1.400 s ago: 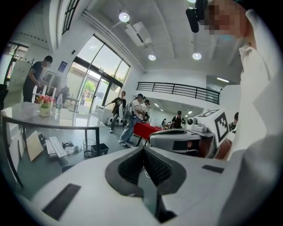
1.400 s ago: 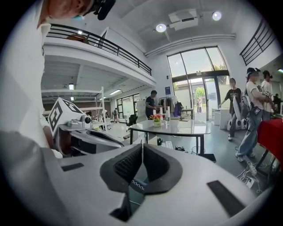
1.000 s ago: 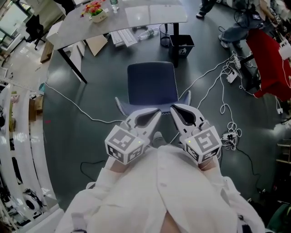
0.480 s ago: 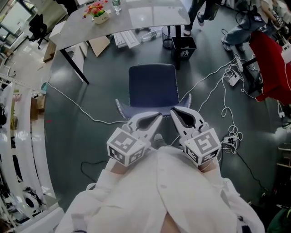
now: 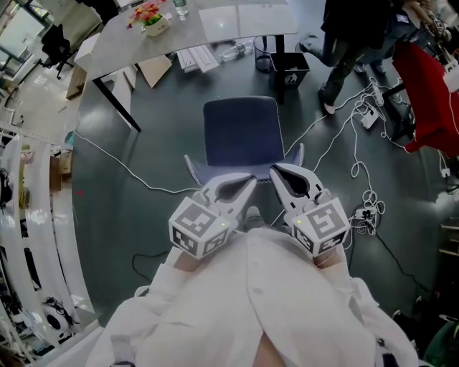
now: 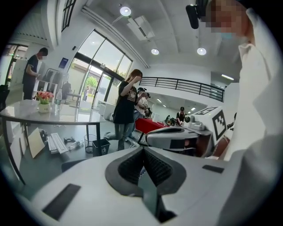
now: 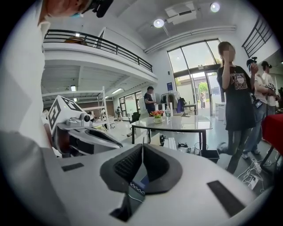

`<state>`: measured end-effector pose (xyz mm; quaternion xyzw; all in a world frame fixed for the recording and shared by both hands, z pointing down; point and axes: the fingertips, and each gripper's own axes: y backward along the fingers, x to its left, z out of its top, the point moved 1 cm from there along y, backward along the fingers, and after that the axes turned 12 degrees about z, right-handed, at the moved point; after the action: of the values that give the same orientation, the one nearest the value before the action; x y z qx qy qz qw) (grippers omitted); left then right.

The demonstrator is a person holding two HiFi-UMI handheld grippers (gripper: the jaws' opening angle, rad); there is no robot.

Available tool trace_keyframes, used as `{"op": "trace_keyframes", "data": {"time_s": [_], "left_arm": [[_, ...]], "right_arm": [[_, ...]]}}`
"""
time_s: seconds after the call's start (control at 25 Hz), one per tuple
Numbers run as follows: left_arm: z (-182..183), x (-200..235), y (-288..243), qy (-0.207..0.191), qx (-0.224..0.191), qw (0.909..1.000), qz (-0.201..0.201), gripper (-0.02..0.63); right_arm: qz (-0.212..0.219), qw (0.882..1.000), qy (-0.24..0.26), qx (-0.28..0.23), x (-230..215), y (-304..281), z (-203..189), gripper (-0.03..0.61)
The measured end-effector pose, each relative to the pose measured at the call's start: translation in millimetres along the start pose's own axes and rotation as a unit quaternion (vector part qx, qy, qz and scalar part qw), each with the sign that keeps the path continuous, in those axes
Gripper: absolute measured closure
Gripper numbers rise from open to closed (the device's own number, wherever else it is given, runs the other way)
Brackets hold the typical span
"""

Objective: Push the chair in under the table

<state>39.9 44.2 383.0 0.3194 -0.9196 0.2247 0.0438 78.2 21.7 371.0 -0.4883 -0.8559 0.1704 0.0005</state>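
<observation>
Since a second ago a passer-by in dark clothes [image 5: 355, 39] has walked in from the top right edge and now strides beside the black bin [image 5: 290, 69]. Both grippers and the chair have kept their places.

The left gripper [image 5: 251, 180] and right gripper [image 5: 272, 172] are held side by side in front of the wearer's white shirt [image 5: 251, 301], tips angled toward each other. Both are clenched on nothing. In the left gripper view the ribbed fingers [image 6: 130, 167] meet in a closed seam, and in the right gripper view the pads [image 7: 128, 165] meet the same way.

From the head view, the tips lie over the back edge of the dark blue chair [image 5: 240, 129], though I cannot tell whether they touch it. The chair stands on the grey floor [image 5: 158, 150], its seat not under the surface [image 5: 215, 29]. That surface lies beyond the chair and carries a pot of flowers [image 5: 150, 18]. White cables [image 5: 337, 136] trail over the floor to the chair's right.
</observation>
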Motion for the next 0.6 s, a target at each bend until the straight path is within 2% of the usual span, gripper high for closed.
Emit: {"op": "trace_keyframes", "data": {"time_s": [0.28, 0.48, 0.6], "left_arm": [[-5.5, 10.0, 3.5, -0.006, 0.015, 0.9998, -0.007, 0.600], [-26.0, 24.5, -0.5, -0.081, 0.058, 0.9950, 0.012, 0.598], [-35.7, 33.4, -2.4, -0.098, 0.073, 0.9923, 0.018, 0.598]], "right_arm": [[0.003, 1.000, 0.009, 0.030, 4.3, -6.6, -10.2, 0.545], [0.028, 0.993, 0.045, 0.108, 9.9, -17.1, -33.5, 0.545], [0.032, 0.991, 0.044, 0.126, 8.0, -22.1, -42.4, 0.543]]}}
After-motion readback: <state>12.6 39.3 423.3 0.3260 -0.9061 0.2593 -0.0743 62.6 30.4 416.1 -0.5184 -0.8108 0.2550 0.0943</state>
